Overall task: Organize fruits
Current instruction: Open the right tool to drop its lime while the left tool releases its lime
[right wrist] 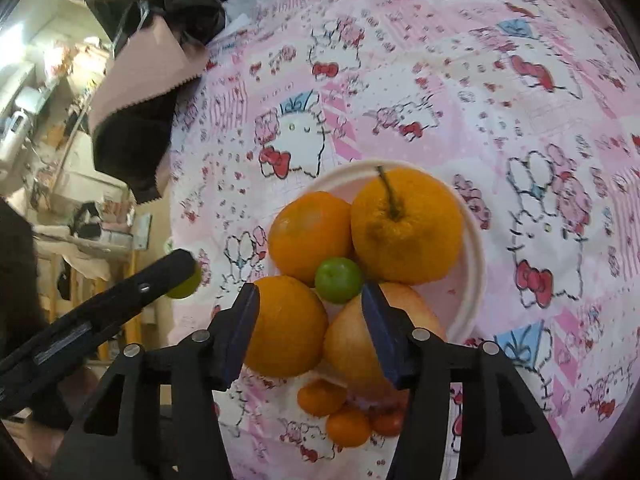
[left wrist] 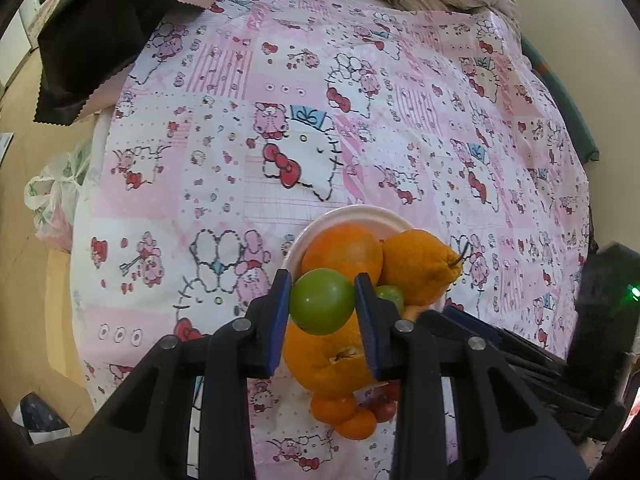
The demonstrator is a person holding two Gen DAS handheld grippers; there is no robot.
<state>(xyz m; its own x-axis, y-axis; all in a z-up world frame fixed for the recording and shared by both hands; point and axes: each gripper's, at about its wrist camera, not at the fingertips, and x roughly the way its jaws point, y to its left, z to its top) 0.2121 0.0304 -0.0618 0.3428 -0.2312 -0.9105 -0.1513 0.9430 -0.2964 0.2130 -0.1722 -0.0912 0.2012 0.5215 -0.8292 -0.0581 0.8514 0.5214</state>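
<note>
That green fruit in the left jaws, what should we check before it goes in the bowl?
1. Green fruit gripped in left gripper: ok.
2. Right gripper empty, jaws open: ok.
3. White bowl upright: ok.
4. Free spot in bowl: not ok, oranges, an apple and a small green fruit fill it.
5. Small oranges beside the bowl sorted: not ok.

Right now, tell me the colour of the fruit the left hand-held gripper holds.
Green: the small round fruit sits clamped in the left hand-held gripper, clearest in the left wrist view.
</note>
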